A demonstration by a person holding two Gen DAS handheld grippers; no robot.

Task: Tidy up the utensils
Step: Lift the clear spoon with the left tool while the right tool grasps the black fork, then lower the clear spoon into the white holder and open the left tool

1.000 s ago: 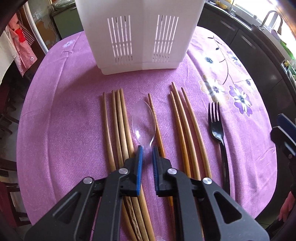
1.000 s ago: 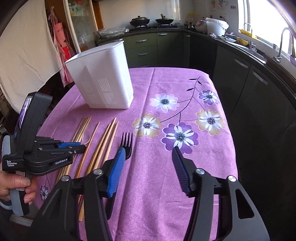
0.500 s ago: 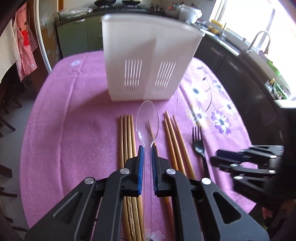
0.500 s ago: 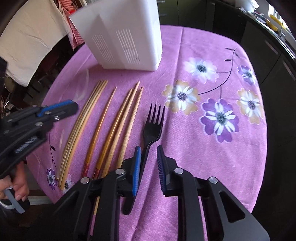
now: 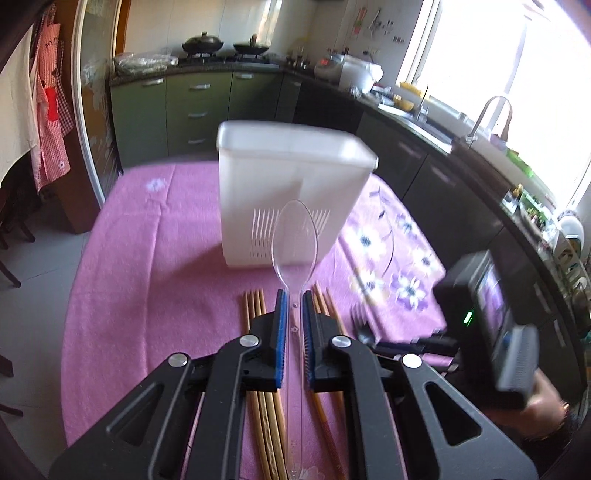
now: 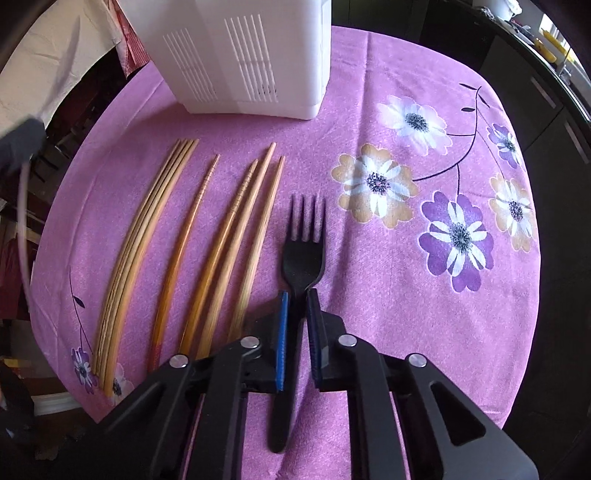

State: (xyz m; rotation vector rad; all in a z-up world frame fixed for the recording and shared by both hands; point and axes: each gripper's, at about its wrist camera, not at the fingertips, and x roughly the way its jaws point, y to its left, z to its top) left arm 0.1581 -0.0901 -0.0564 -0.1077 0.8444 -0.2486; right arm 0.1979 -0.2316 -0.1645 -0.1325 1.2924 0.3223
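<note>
Left gripper [image 5: 291, 314] clamps clear plastic spoon [image 5: 294, 242], raised toward white slotted holder [image 5: 291, 184]; right gripper [image 6: 297, 314] pinches black plastic fork [image 6: 303, 254] for lifting.

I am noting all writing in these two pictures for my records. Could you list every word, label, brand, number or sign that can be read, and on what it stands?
"MY": red letters on the checked apron hanging at far left; the rest is cut off.
Papers on the wall beside the window: too small to read.
Screen on the right gripper: blurred, unreadable.
White utensil holder, clear spoon, black fork, chopsticks: no writing.
</note>
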